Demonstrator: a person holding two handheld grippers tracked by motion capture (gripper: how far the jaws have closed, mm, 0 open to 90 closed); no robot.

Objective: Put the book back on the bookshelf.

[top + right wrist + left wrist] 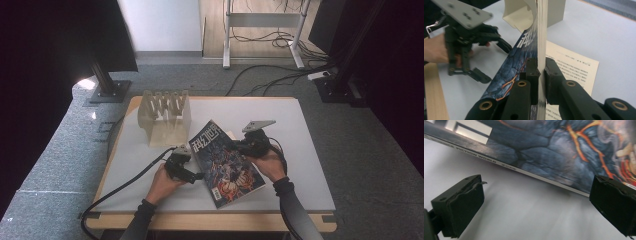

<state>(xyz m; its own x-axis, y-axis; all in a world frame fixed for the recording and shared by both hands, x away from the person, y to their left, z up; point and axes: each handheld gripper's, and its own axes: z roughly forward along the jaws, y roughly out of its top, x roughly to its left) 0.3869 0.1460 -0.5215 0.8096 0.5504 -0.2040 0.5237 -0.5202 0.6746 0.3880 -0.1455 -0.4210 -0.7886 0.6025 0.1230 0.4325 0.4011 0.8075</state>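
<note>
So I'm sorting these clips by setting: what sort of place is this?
Probably a lab or test room, not a home: a lone table on grey carpet, loose cables across the floor, and black stand bases bolted beside it. On it lie a magazine and a wooden rack.

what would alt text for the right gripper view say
The right gripper is shut on the edge of a magazine with a dark blue and orange cover, lifting it off a printed sheet on the white table. Farther left, a hand holds the left gripper open beside the magazine.
</note>
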